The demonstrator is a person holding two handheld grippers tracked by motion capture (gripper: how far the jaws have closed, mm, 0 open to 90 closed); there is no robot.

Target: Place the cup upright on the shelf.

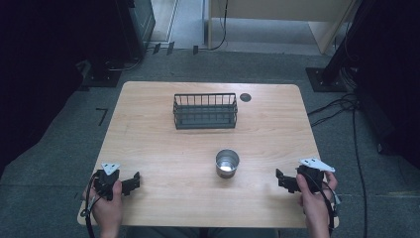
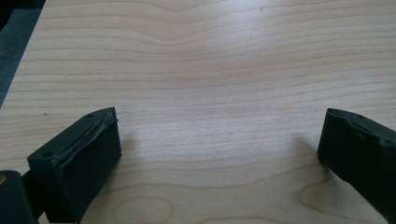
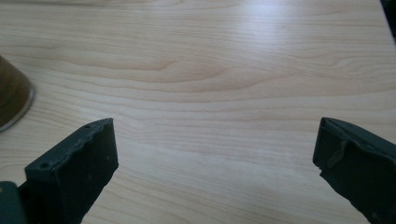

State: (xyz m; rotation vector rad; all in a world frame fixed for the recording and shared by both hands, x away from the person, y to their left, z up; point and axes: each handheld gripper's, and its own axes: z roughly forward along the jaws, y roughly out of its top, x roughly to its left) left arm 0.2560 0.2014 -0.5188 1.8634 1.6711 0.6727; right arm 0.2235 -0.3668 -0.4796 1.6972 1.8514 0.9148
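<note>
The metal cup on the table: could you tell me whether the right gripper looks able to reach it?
Probably yes: the right gripper is open, pointing toward the metal cup, with bare table between them.

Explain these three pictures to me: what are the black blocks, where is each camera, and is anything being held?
A person holds a hand-held gripper in each hand. The high view looks down on the table: left gripper and right gripper rest near its front edge. Between them, nearer the right one, stands a metal cup; a wire basket sits farther back. The other two pictures come from cameras riding on each gripper. The black blocks are the jaws, wide apart over bare wood. Nothing is held.
</note>
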